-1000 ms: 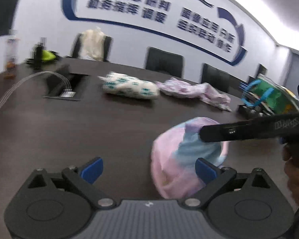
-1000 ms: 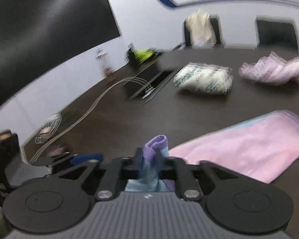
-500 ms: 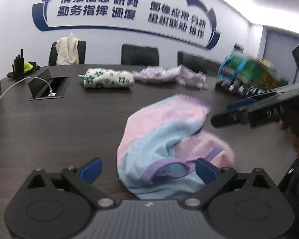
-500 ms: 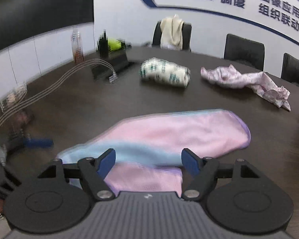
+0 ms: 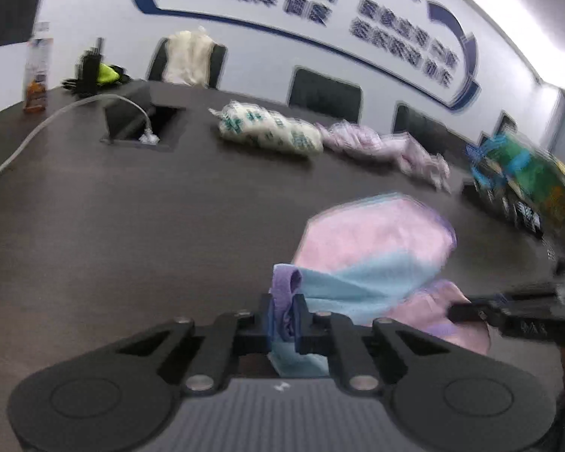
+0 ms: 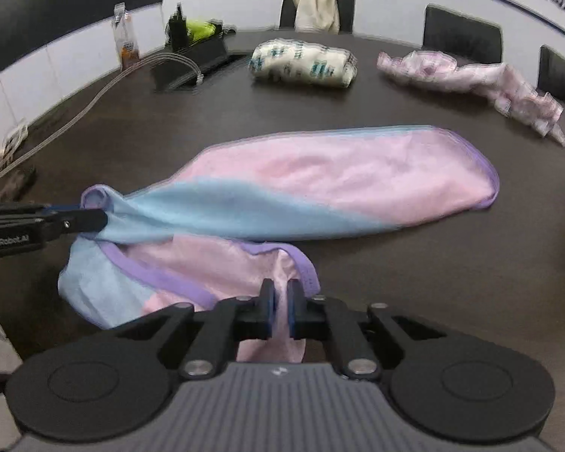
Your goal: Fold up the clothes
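Observation:
A pink and light-blue garment with purple trim (image 6: pixel 320 184) lies stretched across the dark table (image 6: pixel 452 263). My left gripper (image 5: pixel 285 316) is shut on a bunched purple and blue edge of the garment (image 5: pixel 373 248). In the right wrist view the left gripper (image 6: pixel 90 220) comes in from the left, holding that corner slightly raised. Near the front edge, my right gripper (image 6: pixel 279 309) is shut on a pink fold by the purple trim. The right gripper's fingers (image 5: pixel 471 310) show at the right of the left wrist view.
A white roll with green print (image 6: pixel 303 64) and a crumpled pink floral garment (image 6: pixel 471 79) lie further back. A cable box (image 6: pixel 192 60), white cables (image 6: pixel 56 128), a bottle (image 6: pixel 126 37) sit at the left. Chairs (image 6: pixel 461 35) line the far side; a colourful basket (image 5: pixel 523 184) stands right.
Both grippers stood open half a second ago; now each has shut on an edge of the pink and blue garment. One second ago the right gripper held a purple corner, then let it go.

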`<action>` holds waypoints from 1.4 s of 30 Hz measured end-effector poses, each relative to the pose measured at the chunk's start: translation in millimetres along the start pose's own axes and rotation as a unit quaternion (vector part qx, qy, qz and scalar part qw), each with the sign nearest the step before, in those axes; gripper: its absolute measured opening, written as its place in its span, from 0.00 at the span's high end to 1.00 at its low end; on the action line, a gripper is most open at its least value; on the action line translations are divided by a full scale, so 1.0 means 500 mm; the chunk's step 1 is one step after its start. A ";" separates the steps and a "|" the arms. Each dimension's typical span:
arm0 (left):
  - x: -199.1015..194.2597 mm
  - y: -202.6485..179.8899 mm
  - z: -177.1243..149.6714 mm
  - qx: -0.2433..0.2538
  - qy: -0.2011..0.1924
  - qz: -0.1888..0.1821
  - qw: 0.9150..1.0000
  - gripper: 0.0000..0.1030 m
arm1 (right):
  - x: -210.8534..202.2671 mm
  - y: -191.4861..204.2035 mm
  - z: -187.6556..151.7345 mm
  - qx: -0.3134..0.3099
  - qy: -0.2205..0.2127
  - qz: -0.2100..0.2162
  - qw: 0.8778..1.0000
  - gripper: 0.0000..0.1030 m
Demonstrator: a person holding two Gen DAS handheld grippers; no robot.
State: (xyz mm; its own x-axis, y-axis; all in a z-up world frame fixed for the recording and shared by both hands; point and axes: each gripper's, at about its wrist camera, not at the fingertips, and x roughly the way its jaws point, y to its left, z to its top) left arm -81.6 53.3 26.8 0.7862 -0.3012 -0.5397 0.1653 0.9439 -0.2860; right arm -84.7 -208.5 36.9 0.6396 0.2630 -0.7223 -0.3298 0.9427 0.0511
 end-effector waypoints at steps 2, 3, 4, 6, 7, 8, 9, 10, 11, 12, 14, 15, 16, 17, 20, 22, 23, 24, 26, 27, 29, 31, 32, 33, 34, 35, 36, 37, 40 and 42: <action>-0.016 0.016 0.031 -0.026 -0.034 0.003 0.999 0.92 | -0.034 -0.004 0.020 0.009 -0.039 -0.006 0.999 0.94; -0.026 0.023 0.046 -0.036 -0.051 0.008 0.998 0.92 | -0.057 -0.006 0.029 0.015 -0.056 -0.003 0.998 0.94; -0.033 0.030 0.059 -0.044 -0.065 0.015 0.997 0.92 | -0.086 -0.002 0.036 0.014 -0.074 0.013 0.997 0.94; -0.041 0.041 0.079 -0.055 -0.081 0.024 0.995 0.87 | -0.143 0.005 0.049 0.011 -0.109 0.045 0.993 0.94; -0.040 0.047 0.083 -0.063 -0.086 0.035 0.994 0.76 | -0.164 0.017 0.052 0.001 -0.121 0.066 0.991 0.94; -0.039 0.052 0.083 -0.071 -0.089 0.055 0.992 0.64 | -0.162 0.026 0.051 -0.010 -0.122 0.074 0.990 0.91; -0.040 0.057 0.081 -0.076 -0.091 0.074 0.990 0.41 | -0.160 0.035 0.050 -0.022 -0.123 0.083 0.989 0.86; -0.043 0.058 0.077 -0.073 -0.092 0.086 0.989 0.33 | -0.158 0.044 0.049 -0.033 -0.125 0.091 0.987 0.61; -0.051 0.057 0.069 -0.063 -0.095 0.086 0.990 0.33 | -0.157 0.053 0.048 -0.045 -0.126 0.100 0.986 0.37; -0.063 0.053 0.060 -0.051 -0.096 0.077 0.991 0.30 | -0.155 0.062 0.047 -0.056 -0.127 0.108 0.984 0.35; -0.076 0.041 0.044 -0.030 -0.092 0.062 0.993 0.20 | -0.142 0.051 0.053 -0.061 -0.132 0.083 0.986 0.36; -0.080 0.034 0.036 -0.021 -0.089 0.055 0.994 0.14 | -0.130 0.030 0.061 -0.053 -0.135 0.050 0.988 0.35; -0.081 0.026 0.028 -0.010 -0.084 0.050 0.995 0.13 | -0.104 -0.009 0.076 -0.030 -0.124 0.012 0.992 0.35; -0.074 0.015 0.022 0.004 -0.075 0.048 0.996 0.13 | -0.079 -0.048 0.092 -0.008 -0.112 -0.026 0.993 0.35; -0.049 -0.005 0.003 0.033 -0.051 0.059 0.996 0.13 | 0.030 -0.170 0.133 0.043 -0.057 -0.124 0.990 0.35; -0.036 -0.008 -0.003 0.034 -0.038 0.072 0.996 0.13 | 0.090 -0.242 0.152 0.080 -0.029 -0.148 0.985 0.35; -0.029 -0.010 -0.007 0.034 -0.031 0.079 0.996 0.13 | 0.113 -0.272 0.159 0.102 -0.020 -0.147 0.984 0.35; -0.022 -0.011 -0.010 0.035 -0.024 0.086 0.995 0.13 | 0.136 -0.303 0.166 0.124 -0.011 -0.147 0.981 0.35; -0.008 -0.007 -0.006 0.027 -0.014 0.093 0.995 0.13 | 0.158 -0.330 0.165 0.149 -0.003 -0.120 0.981 0.42; 0.000 -0.002 0.000 0.021 -0.010 0.095 0.995 0.15 | 0.161 -0.329 0.165 0.149 -0.001 -0.108 0.983 0.48; 0.015 0.007 0.012 0.009 -0.002 0.098 0.995 0.22 | 0.168 -0.326 0.165 0.148 0.004 -0.084 0.985 0.87; 0.030 0.016 0.023 -0.004 0.007 0.101 0.995 0.28 | 0.177 -0.310 0.170 0.139 0.012 -0.069 0.988 0.97; 0.038 0.020 0.029 -0.010 0.011 0.103 0.995 0.32 | 0.179 -0.302 0.171 0.135 0.016 -0.061 0.989 0.99; 0.044 0.024 0.034 -0.015 0.015 0.102 0.995 0.44 | 0.176 -0.296 0.173 0.131 0.014 -0.056 0.990 1.00; 0.048 0.026 0.037 -0.019 0.018 0.097 0.995 0.61 | 0.159 -0.292 0.175 0.136 0.003 -0.046 0.990 1.00; 0.054 0.027 0.040 -0.020 0.022 0.092 0.995 0.70 | 0.141 -0.289 0.177 0.140 -0.008 -0.037 0.989 1.00; 0.058 0.029 0.042 -0.022 0.025 0.087 0.996 0.88 | 0.123 -0.286 0.179 0.144 -0.019 -0.027 0.989 1.00; 0.058 0.031 0.045 -0.025 0.023 0.085 0.996 0.96 | 0.097 -0.283 0.186 0.150 -0.038 -0.020 0.988 1.00; 0.059 0.037 0.054 -0.035 0.018 0.079 0.996 0.99 | 0.008 -0.271 0.207 0.157 -0.098 -0.006 0.983 1.00; 0.059 0.042 0.060 -0.042 0.015 0.075 0.996 0.99 | -0.051 -0.261 0.218 0.155 -0.132 -0.006 0.979 1.00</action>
State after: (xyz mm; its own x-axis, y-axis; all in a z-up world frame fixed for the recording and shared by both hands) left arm -37.1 68.1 28.8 0.7794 -0.1628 -0.6051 -0.0037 0.9645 -0.2642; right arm 17.8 -315.9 123.8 0.8131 0.2576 -0.5220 -0.1210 0.9520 0.2812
